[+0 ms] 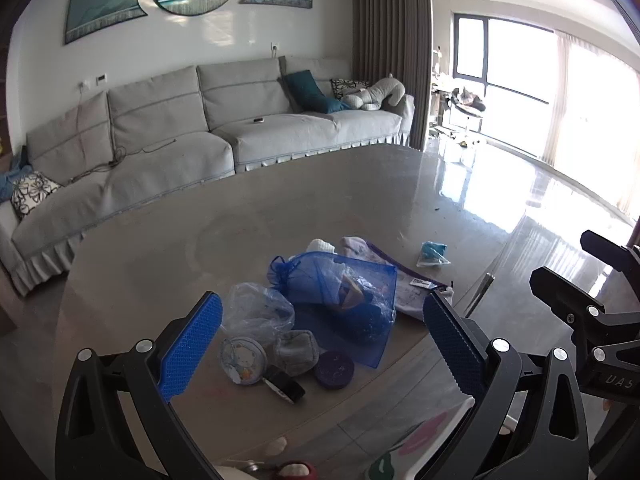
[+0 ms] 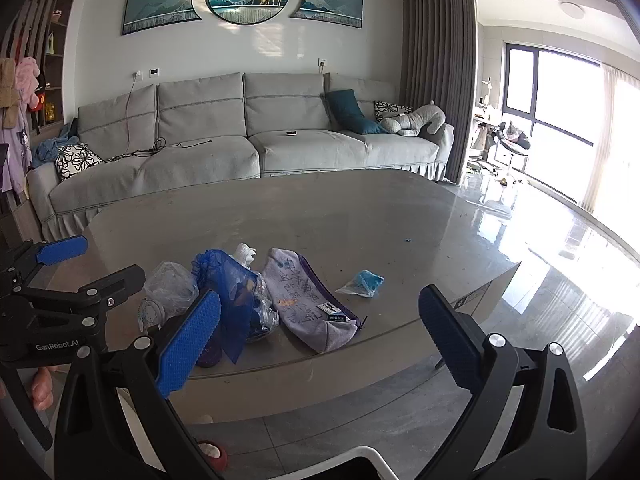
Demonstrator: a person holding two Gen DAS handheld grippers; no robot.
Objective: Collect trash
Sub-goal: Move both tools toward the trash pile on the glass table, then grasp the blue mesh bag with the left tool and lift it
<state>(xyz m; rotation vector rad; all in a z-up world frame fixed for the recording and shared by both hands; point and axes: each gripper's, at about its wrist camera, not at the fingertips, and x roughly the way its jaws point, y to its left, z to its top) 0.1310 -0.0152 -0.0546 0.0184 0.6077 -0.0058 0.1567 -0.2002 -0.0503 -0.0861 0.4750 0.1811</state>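
Observation:
A heap of items lies on the near part of a grey table point(image 1: 280, 200): a crumpled clear plastic bag point(image 1: 256, 312), a blue mesh bag point(image 1: 340, 296) over a dark lump, a white crumpled tissue point(image 1: 320, 246), a lilac pencil pouch point(image 2: 308, 300) and a small blue-filled plastic packet point(image 2: 364, 283). My left gripper point(image 1: 320, 344) is open and empty, hovering short of the heap. My right gripper point(image 2: 320, 336) is open and empty, in front of the table's near edge. The left gripper also shows in the right wrist view point(image 2: 60, 256).
A round cartoon tin point(image 1: 242, 360), a grey pouch point(image 1: 296, 350), a purple disc point(image 1: 334, 369) and a black object point(image 1: 286, 386) lie at the table's near edge. A grey sofa point(image 2: 240, 136) stands behind the table. Glossy floor point(image 2: 560, 280) extends right toward bright windows.

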